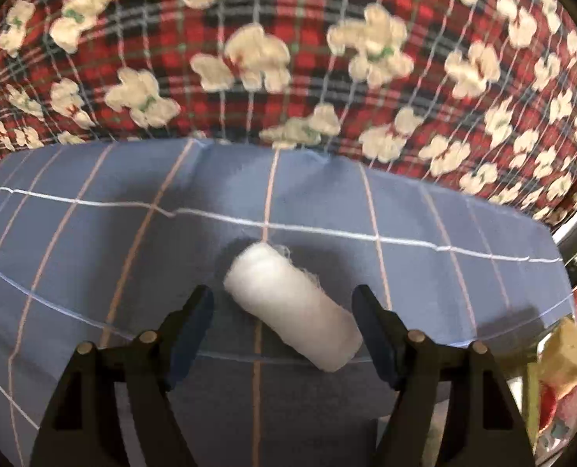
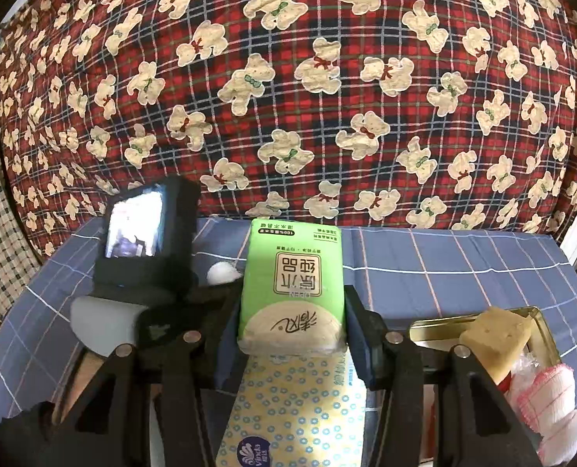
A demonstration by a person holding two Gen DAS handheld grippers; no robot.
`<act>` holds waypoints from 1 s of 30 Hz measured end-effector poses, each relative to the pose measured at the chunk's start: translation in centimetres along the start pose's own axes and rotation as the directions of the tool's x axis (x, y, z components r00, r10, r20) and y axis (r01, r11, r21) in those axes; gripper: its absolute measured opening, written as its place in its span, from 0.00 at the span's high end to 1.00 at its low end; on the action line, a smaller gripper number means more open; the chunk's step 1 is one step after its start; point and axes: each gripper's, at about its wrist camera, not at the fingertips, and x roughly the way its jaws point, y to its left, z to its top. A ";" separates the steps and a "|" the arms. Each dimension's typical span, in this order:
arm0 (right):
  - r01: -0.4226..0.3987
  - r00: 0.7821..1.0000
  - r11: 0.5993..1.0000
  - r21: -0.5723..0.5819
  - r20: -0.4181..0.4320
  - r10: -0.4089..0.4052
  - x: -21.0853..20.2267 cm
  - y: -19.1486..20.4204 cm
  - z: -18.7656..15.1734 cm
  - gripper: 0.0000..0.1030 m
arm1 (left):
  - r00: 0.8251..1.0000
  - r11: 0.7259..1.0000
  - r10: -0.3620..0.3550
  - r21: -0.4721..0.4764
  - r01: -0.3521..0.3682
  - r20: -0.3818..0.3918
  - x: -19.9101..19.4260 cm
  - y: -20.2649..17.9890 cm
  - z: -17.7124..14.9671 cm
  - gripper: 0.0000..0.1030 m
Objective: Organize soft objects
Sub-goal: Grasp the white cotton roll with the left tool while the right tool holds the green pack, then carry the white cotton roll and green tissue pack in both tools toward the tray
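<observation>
A white cotton roll (image 1: 293,304) lies on the blue checked cloth (image 1: 94,241). My left gripper (image 1: 282,307) is open, its fingers on either side of the roll and apart from it. My right gripper (image 2: 290,311) is shut on a green tissue pack (image 2: 293,284) and holds it above a yellow dotted tissue pack (image 2: 296,412). The left gripper's body (image 2: 148,241) shows at the left of the right wrist view, with the cotton roll's end (image 2: 220,272) beyond it.
A gold metal tin (image 2: 537,327) at the right holds a tan sponge (image 2: 495,336) and a pink-and-white rolled cloth (image 2: 541,401). The sponge also shows in the left wrist view (image 1: 567,354). A red plaid bear-print quilt (image 2: 288,89) fills the background.
</observation>
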 end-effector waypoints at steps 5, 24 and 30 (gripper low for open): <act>-0.003 1.000 1.000 -0.015 -0.004 0.003 0.2 0.3 -0.1 0.50 | 0.995 0.995 -0.099 -0.008 0.099 -0.016 0.4 0.4 -0.4 0.51; -0.078 0.996 0.997 -0.018 0.049 0.078 -2.7 1.4 -1.2 0.50 | 0.992 1.000 -0.019 -0.002 0.020 0.126 -7.3 5.1 -7.0 0.67; -0.127 0.987 0.991 -0.031 0.098 0.129 -4.7 2.5 -2.4 0.50 | 0.977 0.999 0.041 0.006 -0.043 0.210 -10.2 5.9 -9.7 0.67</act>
